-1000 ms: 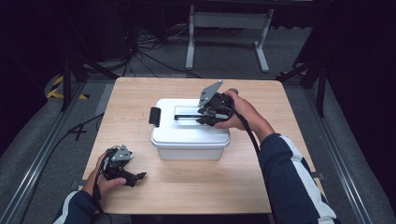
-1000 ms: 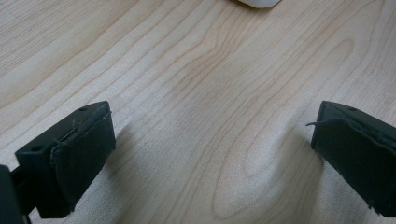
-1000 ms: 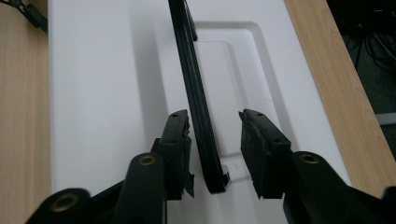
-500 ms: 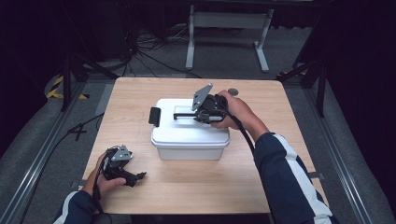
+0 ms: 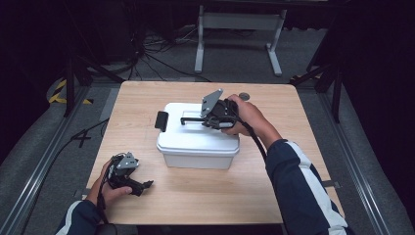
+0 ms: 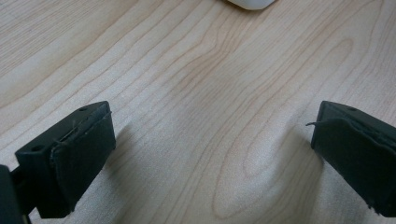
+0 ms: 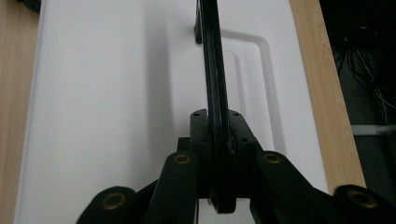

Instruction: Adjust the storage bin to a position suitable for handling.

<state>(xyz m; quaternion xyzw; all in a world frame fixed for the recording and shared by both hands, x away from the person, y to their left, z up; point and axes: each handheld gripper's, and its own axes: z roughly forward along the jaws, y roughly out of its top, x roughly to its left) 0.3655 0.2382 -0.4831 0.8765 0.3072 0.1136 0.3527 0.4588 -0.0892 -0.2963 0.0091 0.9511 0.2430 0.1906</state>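
Note:
A white lidded box (image 5: pixel 195 144) stands in the middle of the wooden table (image 5: pixel 274 186). Its thin black handle (image 5: pixel 190 120) is raised off the lid, and my right gripper (image 5: pixel 208 119) is shut on it from the right. In the right gripper view the handle (image 7: pixel 212 70) stands edge-on between the shut jaws of the right gripper (image 7: pixel 219 140) above the white lid (image 7: pixel 107 107). My left gripper (image 5: pixel 139 187) rests low at the table's front left, open. In the left gripper view the left gripper (image 6: pixel 212 154) has bare wood between its wide-apart jaws, and a corner of the box (image 6: pixel 250 3) shows at the top.
A black latch (image 5: pixel 161 121) sticks out from the box's left end. A small grey round thing (image 5: pixel 243 96) lies on the table behind the right hand. Beyond the far table edge are cables and a metal stand (image 5: pixel 235 22) on the floor.
My right gripper has shifted slightly left and toward the person over the lid, with the handle still in it. The left gripper has not moved.

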